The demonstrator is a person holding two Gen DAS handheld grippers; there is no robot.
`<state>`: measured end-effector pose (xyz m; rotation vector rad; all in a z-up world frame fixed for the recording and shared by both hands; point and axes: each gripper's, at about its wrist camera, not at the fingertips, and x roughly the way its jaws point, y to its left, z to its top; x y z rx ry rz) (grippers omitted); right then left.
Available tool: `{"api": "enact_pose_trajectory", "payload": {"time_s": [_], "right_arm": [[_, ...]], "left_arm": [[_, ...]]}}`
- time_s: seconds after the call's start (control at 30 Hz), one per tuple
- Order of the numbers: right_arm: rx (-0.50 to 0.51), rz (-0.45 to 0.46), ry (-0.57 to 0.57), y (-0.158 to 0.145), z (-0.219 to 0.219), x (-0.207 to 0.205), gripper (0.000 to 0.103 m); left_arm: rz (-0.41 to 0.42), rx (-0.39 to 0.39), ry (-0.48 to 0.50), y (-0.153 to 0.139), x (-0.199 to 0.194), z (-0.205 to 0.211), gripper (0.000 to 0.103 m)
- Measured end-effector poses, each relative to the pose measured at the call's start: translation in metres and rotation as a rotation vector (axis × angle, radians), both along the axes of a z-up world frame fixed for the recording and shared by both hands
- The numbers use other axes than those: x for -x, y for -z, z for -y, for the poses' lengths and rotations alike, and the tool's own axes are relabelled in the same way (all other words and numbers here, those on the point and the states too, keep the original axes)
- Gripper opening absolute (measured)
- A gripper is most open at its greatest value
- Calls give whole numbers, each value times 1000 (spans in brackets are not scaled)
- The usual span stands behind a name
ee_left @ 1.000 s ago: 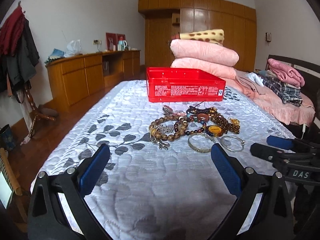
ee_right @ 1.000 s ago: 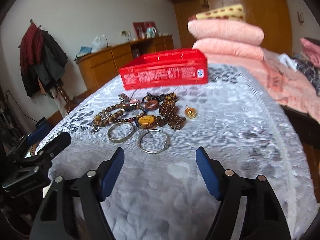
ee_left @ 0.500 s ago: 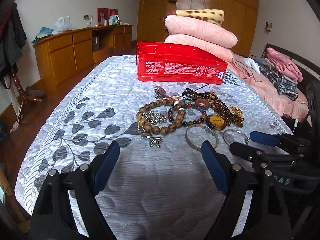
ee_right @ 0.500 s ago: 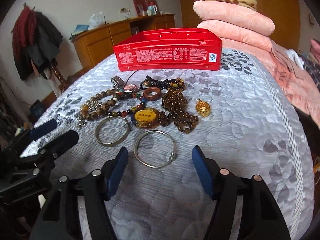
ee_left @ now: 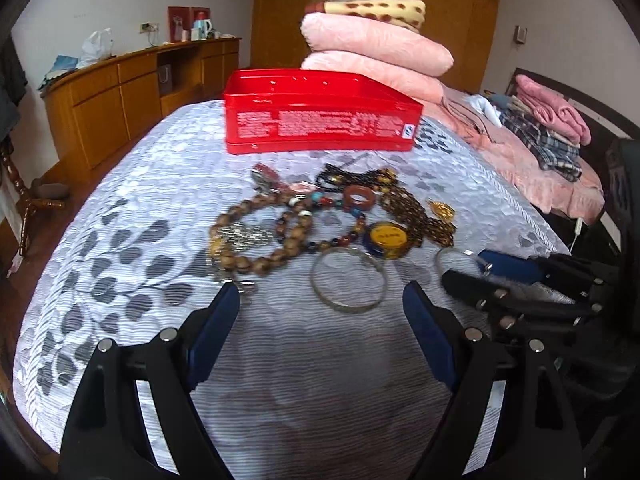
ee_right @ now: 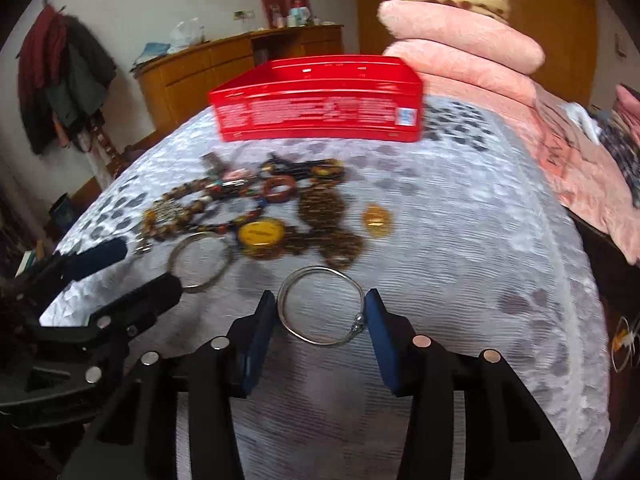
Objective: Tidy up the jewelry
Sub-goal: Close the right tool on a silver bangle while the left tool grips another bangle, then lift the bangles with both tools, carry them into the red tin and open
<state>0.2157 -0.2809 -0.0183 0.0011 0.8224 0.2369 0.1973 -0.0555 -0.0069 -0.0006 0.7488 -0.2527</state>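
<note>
Bare white quilted bed cover point(ee_right: 460, 240) lies open right of the tangled heap of beaded jewelry point(ee_right: 256, 216). A red rectangular tin box point(ee_right: 320, 100) blocks the far side, stacked pink pillows point(ee_right: 460, 52) behind it.

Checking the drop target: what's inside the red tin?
Only the far inner wall of the red tin shows, bare red, in both wrist views. Its near wall covers the floor, so contents cannot be told.
</note>
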Motion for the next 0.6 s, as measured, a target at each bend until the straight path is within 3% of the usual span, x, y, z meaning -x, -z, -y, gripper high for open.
{"api": "enact_pose_trajectory", "payload": {"time_s": [0.17,0.23,0.47,0.6], "right_arm": [[-25,4,53,-2,29,-1,46],[-36,3,58,-1,36,-1,46],[-69,6,40,2,43,-4,46],[-64,7,34,4,41,-5,46]], "left_arm": [[-26,-21,18,5,-12,17,80],[-45,-23,22,8,-14,20,70],[-81,-47,14,10,-24,27,68],[-80,-47,-8,10,-27,24,53]]}}
